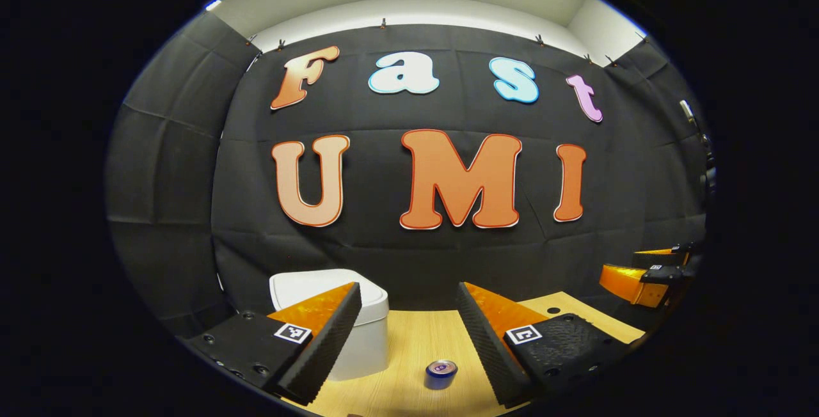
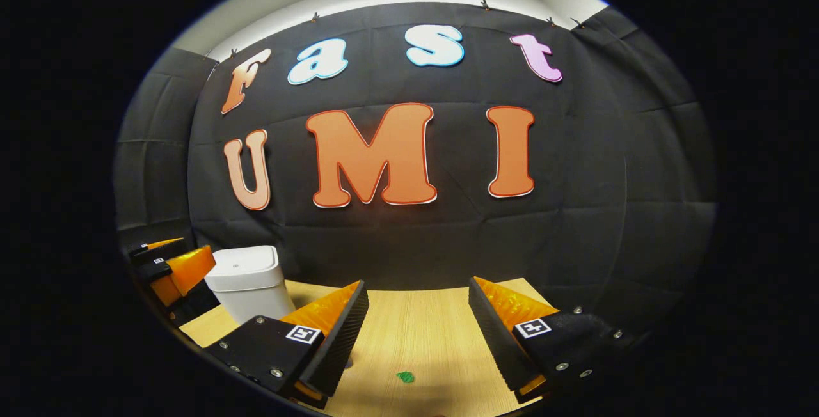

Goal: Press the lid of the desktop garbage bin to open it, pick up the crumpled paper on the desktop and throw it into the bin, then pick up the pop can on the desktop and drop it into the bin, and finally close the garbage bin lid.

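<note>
One wooden table [image 1: 416, 346] carries everything here, and the landmark on it is one white garbage bin [image 1: 365, 334], lid down, standing at the table's far edge against the black wall. In the right gripper view that same bin [image 2: 249, 286] sits to the far left, lid shut, with a small dot on its top.

Two grippers, counted. The left gripper [image 1: 409, 327] hangs above the table with its fingers spread wide and nothing between them; its left finger overlaps the bin's front in the left gripper view. The right gripper [image 2: 416, 330] is likewise held with fingers parted wide, holding nothing, well to the right of the bin. Each finger carries one small square black-and-white marker tag, no readable words on them.

One pop can [image 1: 441, 373] stands upright on the table just right of the bin, between the left gripper's fingers but below them, untouched; its blue top faces up, label too small to read.

One small green scrap [image 2: 405, 377] lies on the table, well right of the bin; too small to tell what it is.
</note>
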Available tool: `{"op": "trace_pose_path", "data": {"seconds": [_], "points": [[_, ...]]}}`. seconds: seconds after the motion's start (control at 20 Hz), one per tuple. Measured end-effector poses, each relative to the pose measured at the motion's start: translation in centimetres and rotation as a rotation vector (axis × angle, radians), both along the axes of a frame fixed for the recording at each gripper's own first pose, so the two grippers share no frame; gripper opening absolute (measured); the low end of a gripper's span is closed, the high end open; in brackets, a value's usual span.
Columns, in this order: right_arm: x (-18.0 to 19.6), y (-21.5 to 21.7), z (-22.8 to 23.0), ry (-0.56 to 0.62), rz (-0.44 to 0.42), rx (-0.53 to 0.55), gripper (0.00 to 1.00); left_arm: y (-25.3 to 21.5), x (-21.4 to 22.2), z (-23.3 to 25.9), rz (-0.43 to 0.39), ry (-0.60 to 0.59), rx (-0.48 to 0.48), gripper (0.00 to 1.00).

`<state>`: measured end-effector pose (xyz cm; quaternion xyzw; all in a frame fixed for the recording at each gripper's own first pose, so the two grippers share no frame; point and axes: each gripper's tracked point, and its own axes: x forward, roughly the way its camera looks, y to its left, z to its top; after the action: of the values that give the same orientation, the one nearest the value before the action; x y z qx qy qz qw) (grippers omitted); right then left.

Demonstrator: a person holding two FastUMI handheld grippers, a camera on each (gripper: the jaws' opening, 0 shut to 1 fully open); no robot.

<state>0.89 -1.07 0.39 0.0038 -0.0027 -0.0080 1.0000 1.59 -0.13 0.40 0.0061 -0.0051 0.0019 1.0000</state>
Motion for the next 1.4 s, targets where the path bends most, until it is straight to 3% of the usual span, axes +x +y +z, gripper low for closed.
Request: {"op": "trace_pose_path", "data": {"seconds": [0.5, 0.75, 1.4], "points": [[-0.1, 0.2, 0.7, -0.024, -0.017, -0.031, 0.94, 0.4, 0.6, -0.9, 0.005, 0.024, -0.006, 0.94], [-0.1, 0.6, 0.5, -0.017, -0.008, -0.044, 0.94, 2.1, 0.2, -0.8, 0.057, 0.022, 0.029, 0.95], [-0.4, 0.9, 0.8, -0.023, -0.002, -0.046, 0.94, 1.9, -0.1, -0.5, 0.05, 0.008, 0.032, 0.94]]}}
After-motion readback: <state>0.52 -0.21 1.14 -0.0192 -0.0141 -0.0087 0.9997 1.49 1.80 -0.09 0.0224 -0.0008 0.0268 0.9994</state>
